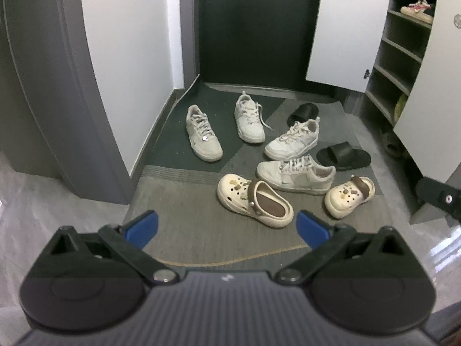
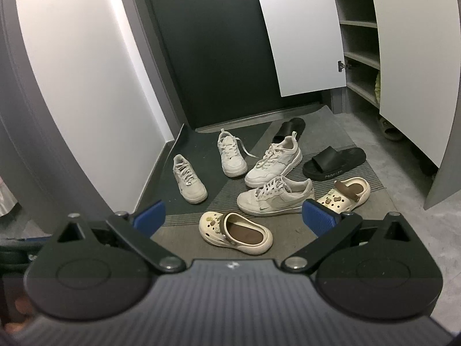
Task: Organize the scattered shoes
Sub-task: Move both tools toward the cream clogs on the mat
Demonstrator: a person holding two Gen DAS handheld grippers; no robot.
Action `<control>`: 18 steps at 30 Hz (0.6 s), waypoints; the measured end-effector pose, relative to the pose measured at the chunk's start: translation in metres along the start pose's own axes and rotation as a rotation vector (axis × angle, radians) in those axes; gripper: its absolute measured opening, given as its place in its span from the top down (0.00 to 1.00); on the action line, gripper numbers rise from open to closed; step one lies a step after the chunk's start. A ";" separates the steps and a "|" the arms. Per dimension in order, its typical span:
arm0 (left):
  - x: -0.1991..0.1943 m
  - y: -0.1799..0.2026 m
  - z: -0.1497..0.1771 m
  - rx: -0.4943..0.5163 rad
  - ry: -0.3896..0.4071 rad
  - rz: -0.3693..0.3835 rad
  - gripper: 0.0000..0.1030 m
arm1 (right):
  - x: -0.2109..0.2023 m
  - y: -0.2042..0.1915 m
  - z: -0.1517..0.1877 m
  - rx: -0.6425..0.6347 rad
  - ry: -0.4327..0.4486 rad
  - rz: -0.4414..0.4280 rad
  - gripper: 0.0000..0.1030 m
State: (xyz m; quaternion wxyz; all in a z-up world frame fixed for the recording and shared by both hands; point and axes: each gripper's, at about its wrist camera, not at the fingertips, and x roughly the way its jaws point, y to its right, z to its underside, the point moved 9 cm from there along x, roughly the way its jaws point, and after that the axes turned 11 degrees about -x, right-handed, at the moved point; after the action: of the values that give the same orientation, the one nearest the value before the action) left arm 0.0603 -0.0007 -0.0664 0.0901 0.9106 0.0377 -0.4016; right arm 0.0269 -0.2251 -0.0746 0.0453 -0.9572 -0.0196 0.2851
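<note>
Left gripper (image 1: 227, 225) and right gripper (image 2: 233, 216) both spread wide and empty, shoes scattered on mat (image 1: 184, 230) at frame centre, near clog (image 1: 253, 200) lying toe toward upper left, open cabinet (image 1: 403, 57) upper right.

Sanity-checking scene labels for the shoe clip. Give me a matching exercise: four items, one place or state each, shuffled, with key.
Items:
1. near cream clog
2. far black slide
3. cabinet doors
4. pink-trimmed sneaker

Places/states:
A. on an upper cabinet shelf
B. swung open
C. farthest back on the mat, behind a white sneaker
D. closest to the grippers, opening facing up

Pairs: 1-D, 2-C, 3-B, 4-A
</note>
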 end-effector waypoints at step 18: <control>0.006 0.006 0.003 0.012 -0.029 0.002 0.00 | -0.011 0.005 -0.001 0.025 0.014 -0.005 0.00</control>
State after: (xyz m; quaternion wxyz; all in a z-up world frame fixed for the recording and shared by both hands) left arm 0.0629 -0.0073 -0.0725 0.0857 0.9052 0.0329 -0.4149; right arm 0.0181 -0.2304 -0.0683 0.0580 -0.9585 -0.0182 0.2786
